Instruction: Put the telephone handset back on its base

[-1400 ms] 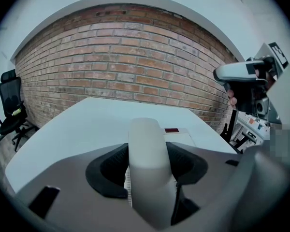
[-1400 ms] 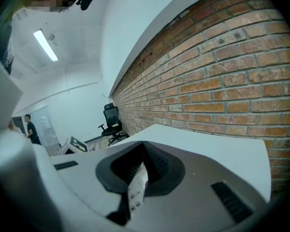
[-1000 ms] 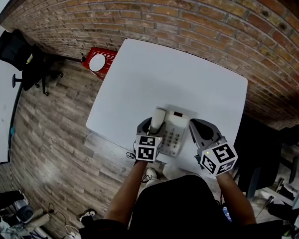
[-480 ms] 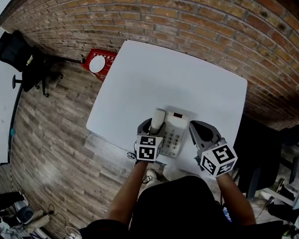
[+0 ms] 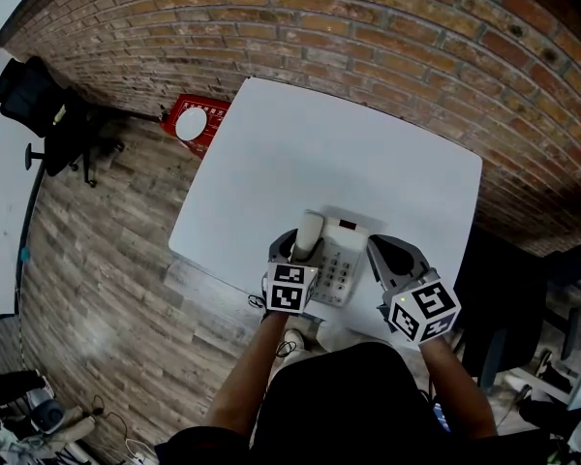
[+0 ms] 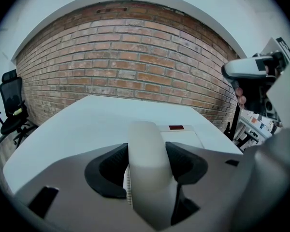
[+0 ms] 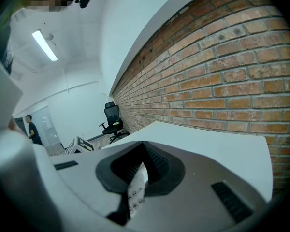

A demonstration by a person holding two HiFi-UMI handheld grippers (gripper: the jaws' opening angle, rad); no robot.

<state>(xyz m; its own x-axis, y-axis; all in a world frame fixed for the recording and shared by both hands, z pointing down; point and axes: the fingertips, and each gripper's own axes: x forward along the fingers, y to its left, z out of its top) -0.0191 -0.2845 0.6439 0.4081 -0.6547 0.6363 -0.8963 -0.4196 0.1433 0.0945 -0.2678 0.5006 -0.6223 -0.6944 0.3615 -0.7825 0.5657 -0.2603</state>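
A cream telephone handset [image 5: 308, 232] lies along the left side of its cream base [image 5: 345, 260], near the front edge of the white table [image 5: 339, 143]. My left gripper [image 5: 298, 242] is shut on the handset, its black pads pressing both sides of the handset [image 6: 147, 153] in the left gripper view. The base [image 6: 183, 132], with a red label, shows just beyond. My right gripper [image 5: 391, 252] hovers at the base's right side, shut on nothing. In the right gripper view, the keypad [image 7: 135, 192] shows below the closed tips of the right gripper [image 7: 145, 151].
A brick wall [image 5: 368, 27] runs behind the table. On the wooden floor to the left lie a red box with a white disc [image 5: 196, 121] and a black office chair [image 5: 34, 105]. Another dark chair [image 5: 504, 289] stands by the table's right side.
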